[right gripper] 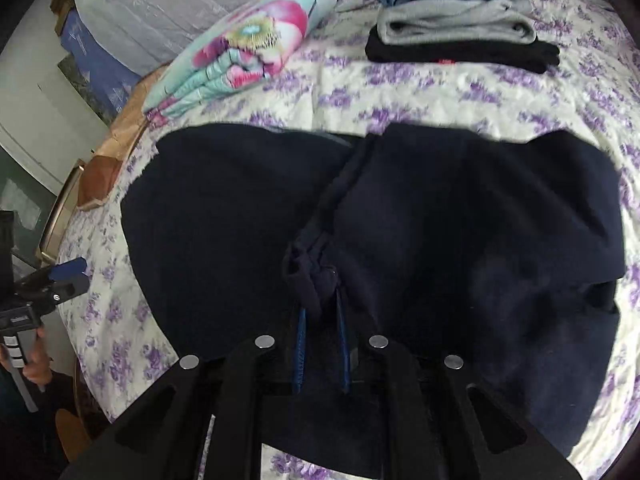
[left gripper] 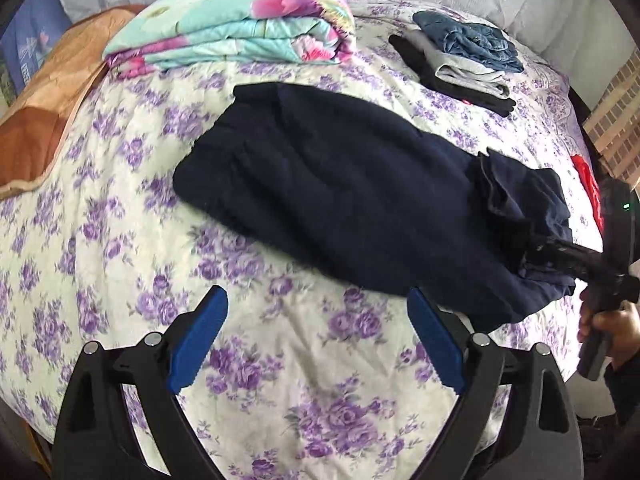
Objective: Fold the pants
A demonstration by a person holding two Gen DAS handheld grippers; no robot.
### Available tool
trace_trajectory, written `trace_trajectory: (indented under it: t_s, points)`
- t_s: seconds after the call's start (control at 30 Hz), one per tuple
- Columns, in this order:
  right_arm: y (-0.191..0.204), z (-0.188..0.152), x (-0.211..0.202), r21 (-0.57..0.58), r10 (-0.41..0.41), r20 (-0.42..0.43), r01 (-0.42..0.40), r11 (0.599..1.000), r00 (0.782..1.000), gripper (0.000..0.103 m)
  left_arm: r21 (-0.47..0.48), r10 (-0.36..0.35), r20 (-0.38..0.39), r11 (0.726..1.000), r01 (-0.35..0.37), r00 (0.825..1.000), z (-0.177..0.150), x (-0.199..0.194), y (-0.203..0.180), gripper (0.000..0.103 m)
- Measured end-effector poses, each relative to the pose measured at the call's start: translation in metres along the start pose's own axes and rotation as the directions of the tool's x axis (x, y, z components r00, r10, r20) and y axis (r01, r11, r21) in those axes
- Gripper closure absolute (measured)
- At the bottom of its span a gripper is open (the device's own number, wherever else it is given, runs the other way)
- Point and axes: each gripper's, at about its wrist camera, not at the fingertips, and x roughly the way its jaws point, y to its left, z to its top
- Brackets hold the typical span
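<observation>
While the dark navy pants (left gripper: 340, 196) lie spread across the middle of the bed (left gripper: 120, 208), on its white cover printed with purple flowers, the right claw (right gripper: 320, 316) is pinched narrow on a bunched fold of their fabric. In the right wrist view that gathered bit of cloth sits knotted between the blue pads (right gripper: 301, 332), and the rest of the garment fans out to either side and under the claw's black frame. From the left wrist view the same claw comes in from the right edge, its black fingers buried in the crumpled end of the pants, with a hand (left gripper: 608, 328) gripping the handle below. The left claw (left gripper: 316, 320) stands wide, its blue pads far apart with nothing between them; it hangs over bare bed cover just beside the near edge of the pants, not touching them. In the right wrist view this left claw shows small at the left edge, off to the side of the garment. Toward the far side of the bed lies a folded quilt (left gripper: 240, 20) in turquoise with pink flowers, and near it a stack of folded clothes (right gripper: 456, 16): black at the bottom, grey in the middle, blue denim on top. A brown blanket (left gripper: 48, 108) lies along the bed's left edge, and something red (left gripper: 588, 184) shows at the right edge.
</observation>
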Motion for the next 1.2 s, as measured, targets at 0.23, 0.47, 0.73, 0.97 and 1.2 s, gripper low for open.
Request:
trace_trajectory:
  t_s: [0.23, 0.47, 0.73, 0.97, 1.2]
  points:
    - [0.010, 0.004, -0.044, 0.000, 0.049, 0.044, -0.049, 0.999, 0.998, 0.089, -0.005, -0.024, -0.010, 1.000, 0.024, 1.000, -0.006, 0.006, 0.005, 0.014]
    - [0.025, -0.023, 0.004, -0.061, 0.020, -0.122, -0.028, 0.998, 0.992, 0.064, 0.024, -0.045, -0.004, 0.999, 0.045, 0.999, 0.007, 0.012, -0.009, 0.014]
    - [-0.010, 0.017, -0.064, -0.040, 0.016, 0.067, -0.013, 0.999, 0.998, 0.036, 0.027, -0.042, 0.006, 0.999, 0.042, 0.999, 0.009, 0.008, -0.018, 0.014]
    - [-0.119, 0.038, -0.076, 0.201, -0.032, 0.099, 0.012, 0.980, 0.995, 0.036, 0.050, -0.035, 0.017, 0.998, 0.034, 0.999, 0.007, 0.004, -0.041, 0.014]
    - [-0.182, 0.069, -0.075, 0.100, -0.015, 0.023, 0.012, 0.995, 1.000, 0.047, 0.254, -0.112, 0.024, 0.962, 0.102, 0.993, 0.018, 0.008, -0.166, 0.014]
